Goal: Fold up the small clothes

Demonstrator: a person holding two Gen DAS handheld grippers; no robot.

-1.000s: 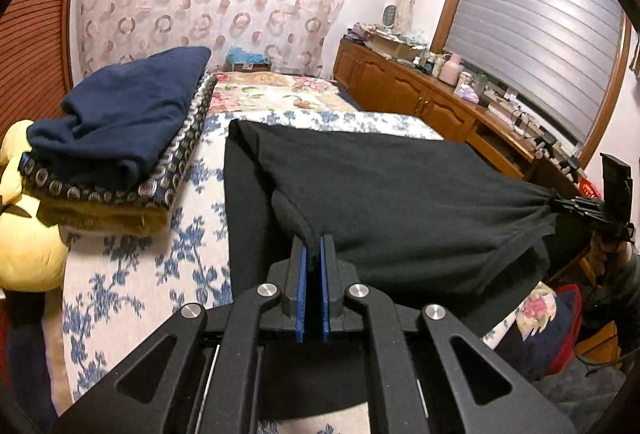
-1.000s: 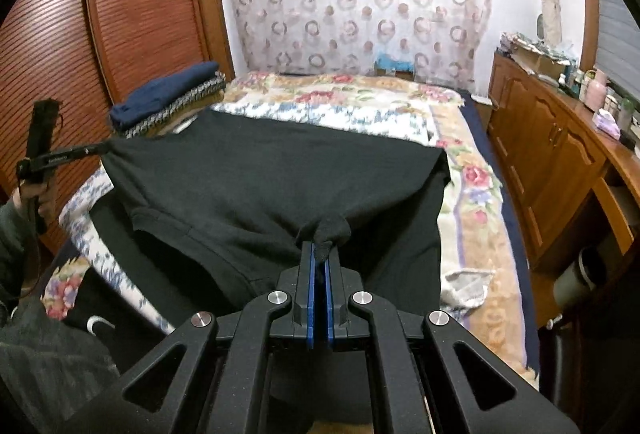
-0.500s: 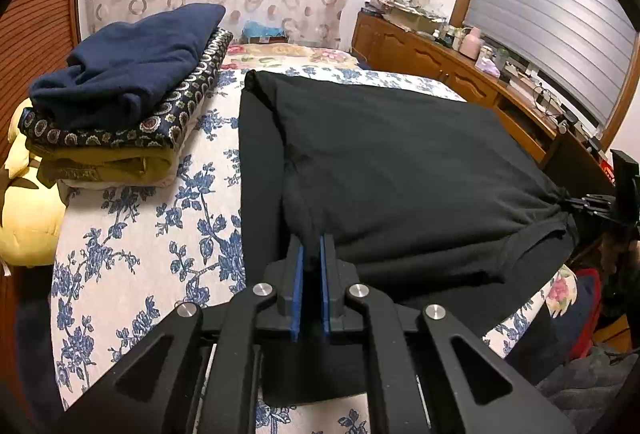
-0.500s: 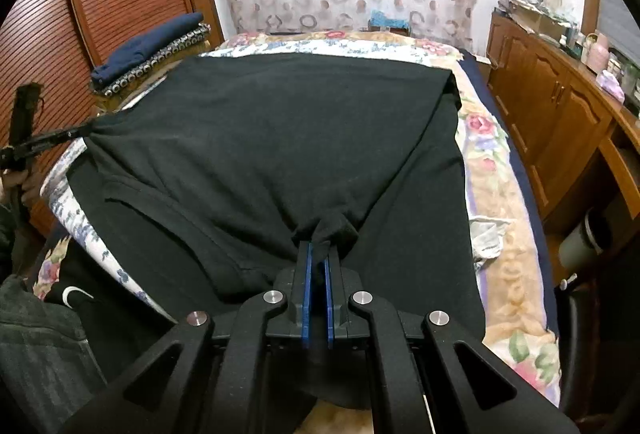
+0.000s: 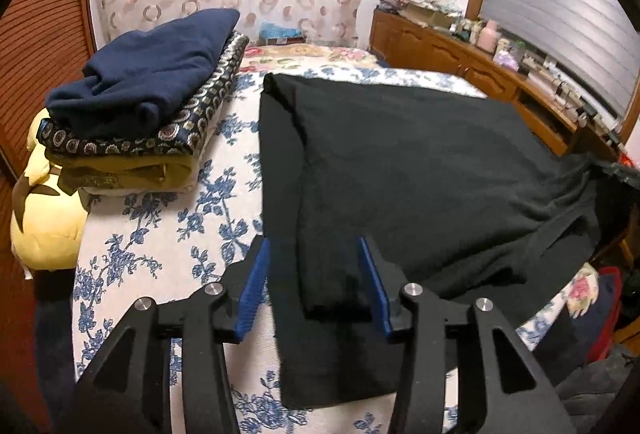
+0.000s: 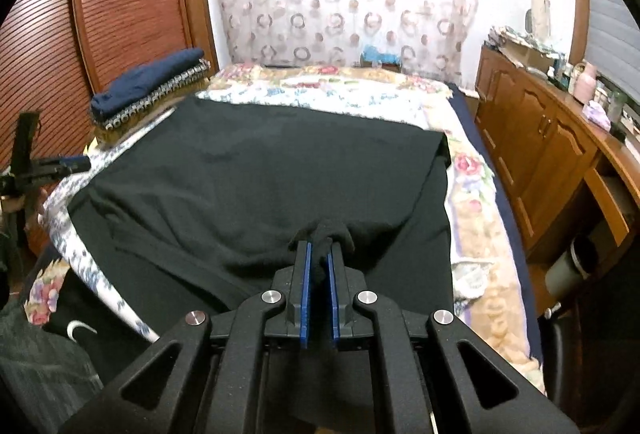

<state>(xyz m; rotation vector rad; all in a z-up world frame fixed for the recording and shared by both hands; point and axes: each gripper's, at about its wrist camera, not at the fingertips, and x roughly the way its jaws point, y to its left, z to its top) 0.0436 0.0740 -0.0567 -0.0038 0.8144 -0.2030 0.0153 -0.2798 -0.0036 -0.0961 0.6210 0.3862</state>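
Observation:
A black garment (image 5: 420, 162) lies folded over on the floral bed sheet (image 5: 160, 234), its upper layer spread flat. My left gripper (image 5: 313, 246) is at its near left corner. Its jaws are opening, and the folded edge lies between the blue pads (image 5: 254, 286) without being pressed. My right gripper (image 6: 319, 250) is at the near right corner of the garment (image 6: 280, 162). A bunched tuft of black cloth sits between its pads, which are starting to part but still pinch it. In the right wrist view the left gripper (image 6: 60, 164) shows at the far left edge.
A stack of folded clothes (image 5: 144, 94), navy on top, sits on the bed's left side above a yellow plush toy (image 5: 44, 226). A wooden dresser (image 6: 540, 146) with clutter on top runs along the right wall. Bare floral bedding (image 6: 320, 86) lies beyond the garment.
Both grippers lowered the lifted garment edge onto the bed. The left jaws have spread wide and let go of the cloth. The right pads have parted slightly around the tuft.

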